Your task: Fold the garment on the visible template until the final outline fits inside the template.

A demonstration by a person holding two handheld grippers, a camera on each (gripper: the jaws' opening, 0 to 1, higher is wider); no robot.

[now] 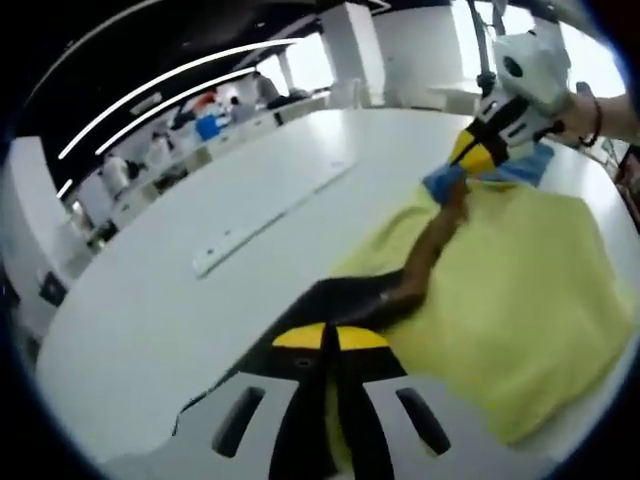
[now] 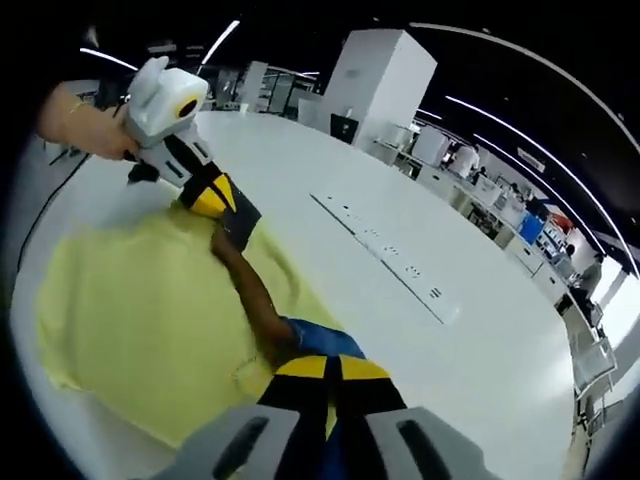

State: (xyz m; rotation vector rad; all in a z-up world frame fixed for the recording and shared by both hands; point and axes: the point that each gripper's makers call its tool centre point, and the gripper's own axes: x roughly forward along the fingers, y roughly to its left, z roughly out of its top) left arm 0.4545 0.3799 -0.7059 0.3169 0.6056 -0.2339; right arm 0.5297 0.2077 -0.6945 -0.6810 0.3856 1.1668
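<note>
Both tongs (image 2: pixel 330 372) (image 2: pixel 222 205) pinch the yellow garment (image 2: pixel 140 320) (brown-trimmed edge) taut.

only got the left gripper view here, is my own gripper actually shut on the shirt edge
Observer: Yes. The right gripper view shows the left gripper closed on the dark patch at the yellow garment's edge.
Operator: what about the right one, i just see it far off
Observer: Its own view shows the right gripper shut on the blue part, jaws together.
Operator: anything on the table past it
Observer: A long white strip lies on the white table, apart from the garment, on the side away from the yellow cloth.
</note>
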